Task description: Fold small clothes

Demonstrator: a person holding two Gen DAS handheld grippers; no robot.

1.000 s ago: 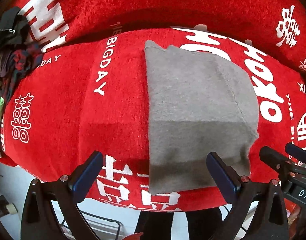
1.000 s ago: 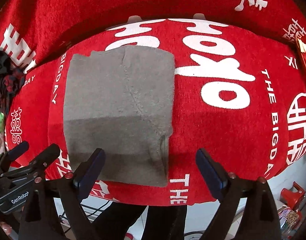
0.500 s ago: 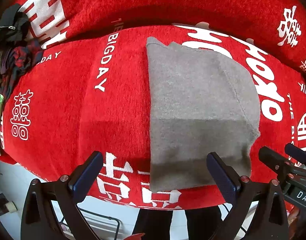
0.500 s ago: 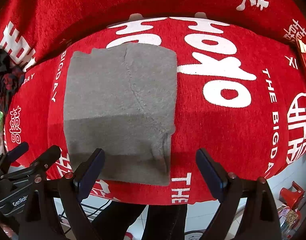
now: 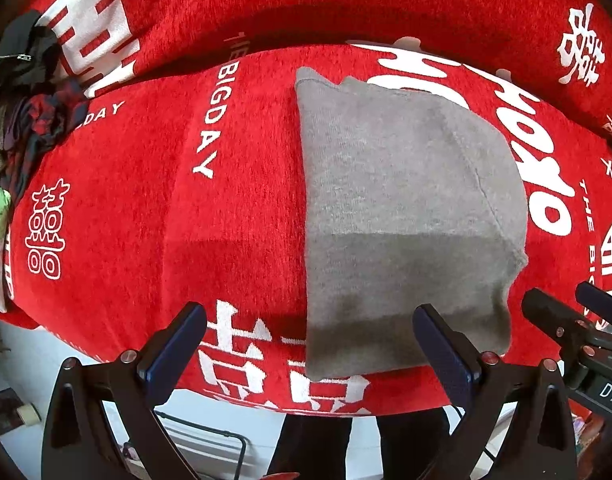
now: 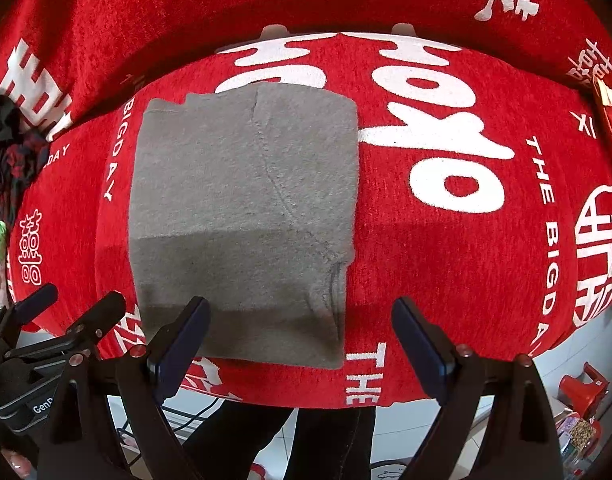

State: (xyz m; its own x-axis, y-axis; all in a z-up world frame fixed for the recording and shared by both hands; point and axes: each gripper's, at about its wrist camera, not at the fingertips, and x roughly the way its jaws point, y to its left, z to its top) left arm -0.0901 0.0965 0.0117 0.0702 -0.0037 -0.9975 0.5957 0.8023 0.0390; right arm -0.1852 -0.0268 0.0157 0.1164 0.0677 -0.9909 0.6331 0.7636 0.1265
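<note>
A grey knitted garment (image 5: pixel 406 216) lies folded into a flat rectangle on the red cloth with white lettering (image 5: pixel 153 184); its near edge hangs just over the cloth's front edge. In the right wrist view the same grey garment (image 6: pixel 241 216) sits left of centre. My left gripper (image 5: pixel 310 340) hovers open above the garment's near left corner, holding nothing. My right gripper (image 6: pixel 301 336) hovers open over the garment's near right corner, also empty. Each gripper shows at the other view's edge: the right gripper (image 5: pixel 574 312) and the left gripper (image 6: pixel 65 308).
A pile of dark and plaid clothes (image 5: pixel 29 112) lies at the far left of the red cloth. A second red cushion (image 5: pixel 306 8) rises behind. A person's dark trouser legs (image 6: pixel 306 440) stand below the front edge. A red stool (image 6: pixel 584 386) is on the floor at right.
Both grippers have drifted slightly, so the garment sits a little lower in view. Both stay open, and the garment has not moved on the cloth.
</note>
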